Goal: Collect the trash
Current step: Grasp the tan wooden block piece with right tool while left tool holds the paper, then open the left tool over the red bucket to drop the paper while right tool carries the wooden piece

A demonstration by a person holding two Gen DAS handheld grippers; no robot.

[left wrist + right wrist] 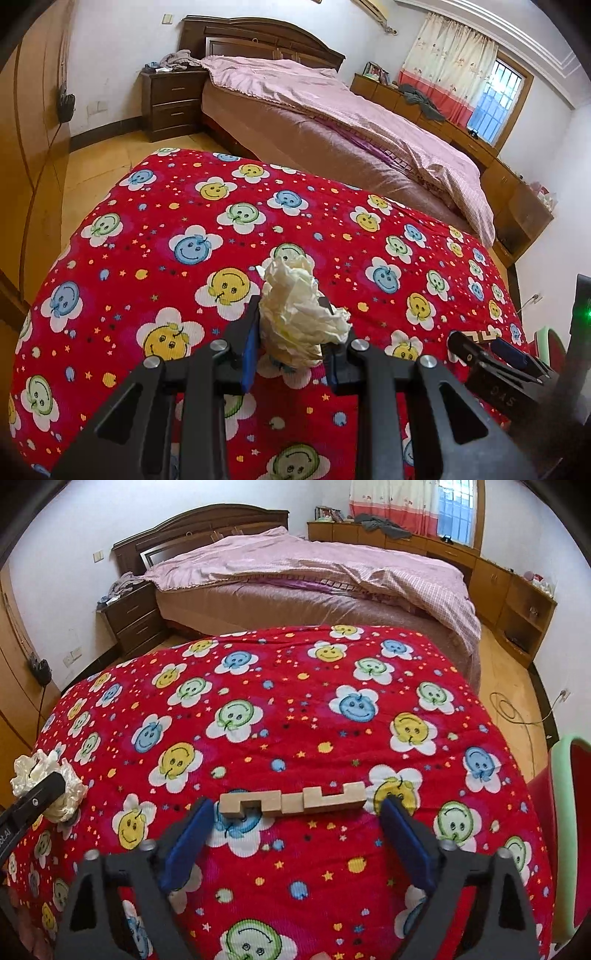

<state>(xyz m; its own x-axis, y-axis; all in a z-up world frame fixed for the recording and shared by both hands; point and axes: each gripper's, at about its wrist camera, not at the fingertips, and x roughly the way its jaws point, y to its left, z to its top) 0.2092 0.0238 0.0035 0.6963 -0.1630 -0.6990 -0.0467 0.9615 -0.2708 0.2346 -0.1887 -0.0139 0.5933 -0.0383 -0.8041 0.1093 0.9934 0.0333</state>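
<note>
My left gripper (291, 325) has a crumpled paper wad (299, 314) pinched just above the red smiley blanket (147, 206), while my right gripper (297, 812) sits wide open around a notched wooden piece (291, 801), not touching it.

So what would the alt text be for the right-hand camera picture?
The right gripper stands open around a notched wooden block lying on a red smiley-flower blanket. At far left, the left gripper holds a crumpled paper ball; a pink bed stands behind.
</note>
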